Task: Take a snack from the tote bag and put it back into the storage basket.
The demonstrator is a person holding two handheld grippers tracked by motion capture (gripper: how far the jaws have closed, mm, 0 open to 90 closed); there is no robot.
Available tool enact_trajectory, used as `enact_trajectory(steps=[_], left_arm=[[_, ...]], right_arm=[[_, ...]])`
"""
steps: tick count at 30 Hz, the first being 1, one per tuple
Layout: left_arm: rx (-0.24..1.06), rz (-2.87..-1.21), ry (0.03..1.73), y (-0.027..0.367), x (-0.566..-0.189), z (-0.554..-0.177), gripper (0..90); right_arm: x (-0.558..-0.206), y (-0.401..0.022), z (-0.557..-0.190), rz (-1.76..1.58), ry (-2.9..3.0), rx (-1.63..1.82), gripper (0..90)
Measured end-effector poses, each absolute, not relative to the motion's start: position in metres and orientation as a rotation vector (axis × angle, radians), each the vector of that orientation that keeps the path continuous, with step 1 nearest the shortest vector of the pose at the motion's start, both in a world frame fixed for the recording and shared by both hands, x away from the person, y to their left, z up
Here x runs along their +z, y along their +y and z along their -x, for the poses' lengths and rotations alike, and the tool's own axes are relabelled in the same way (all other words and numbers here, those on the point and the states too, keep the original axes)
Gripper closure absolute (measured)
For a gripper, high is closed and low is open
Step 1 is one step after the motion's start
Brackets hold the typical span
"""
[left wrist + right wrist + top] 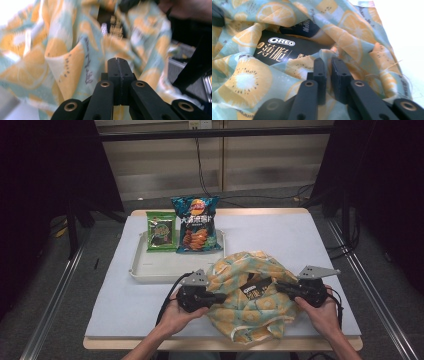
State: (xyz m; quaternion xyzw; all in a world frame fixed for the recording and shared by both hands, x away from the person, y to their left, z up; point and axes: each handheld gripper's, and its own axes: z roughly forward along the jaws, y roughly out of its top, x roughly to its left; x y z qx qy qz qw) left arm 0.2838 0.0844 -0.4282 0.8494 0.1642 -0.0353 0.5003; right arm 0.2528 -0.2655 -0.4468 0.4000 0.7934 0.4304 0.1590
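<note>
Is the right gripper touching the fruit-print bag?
Touching. In the right gripper view, the right gripper has its jaws pinched on a fold of the fruit-print bag, cloth caught between them beside the Oreo box.

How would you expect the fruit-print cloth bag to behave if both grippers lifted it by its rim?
The fruit-print cloth bag lies crumpled in soft folds, so it would probably sag and drape rather than hold shape. The dark Oreo box inside would likely slide toward the lowest point. The right gripper pinches thin fabric, which seems secure, though the cloth might bunch.
</note>
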Motion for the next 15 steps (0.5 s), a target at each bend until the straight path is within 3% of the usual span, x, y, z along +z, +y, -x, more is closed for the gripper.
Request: enact_trajectory(steps=[4,15], left_arm=[[-0.116,-2.011,0.356,0.067,-0.426,-0.292,88.6],[-0.091,-2.088,0.334,0.028,-0.441,-0.311,53.6]], right_arm=[[-0.446,-0.263,-0.253,-1.134,2.272,1.231,85.6],[-0.446,-0.266,-0.252,-1.132,2.276,1.256,85.0]])
